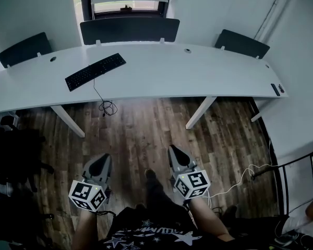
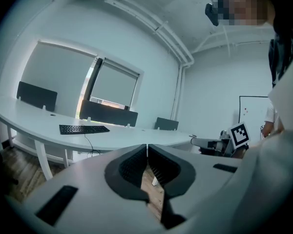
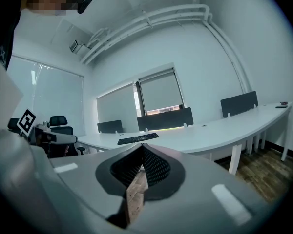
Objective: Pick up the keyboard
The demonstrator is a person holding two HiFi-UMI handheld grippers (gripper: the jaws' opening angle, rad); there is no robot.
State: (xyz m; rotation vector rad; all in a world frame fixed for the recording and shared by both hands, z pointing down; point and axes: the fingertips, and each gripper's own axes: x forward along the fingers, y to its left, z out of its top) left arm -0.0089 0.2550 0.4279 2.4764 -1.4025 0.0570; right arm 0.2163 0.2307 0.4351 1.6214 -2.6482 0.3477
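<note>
Two grippers are held low in front of the person, over a dark wooden floor point(image 1: 146, 134) and well apart from the counter point(image 1: 172, 72). The left gripper point(image 1: 101, 159) and the right gripper point(image 1: 175, 151) sit side by side with a gap between them, both pointing toward the counter. Each carries a cube with square black-and-white markers at its rear. In each gripper view the ribbed black pads meet at the tips, so both grippers are closed with nothing between the jaws.

The counter is long, white and curved, standing on slanted white legs. The black keyboard point(image 1: 95, 71) lies flat on its left half, angled so that its right end sits farther back. A thin black cable point(image 1: 101, 100) drops from the keyboard over the front edge and hangs in a loose coil above the floor. Dark divider panels point(image 1: 129, 30) stand along the counter's far edge, and a window point(image 1: 126, 6) with a lowered blind is behind the middle panel.
</note>
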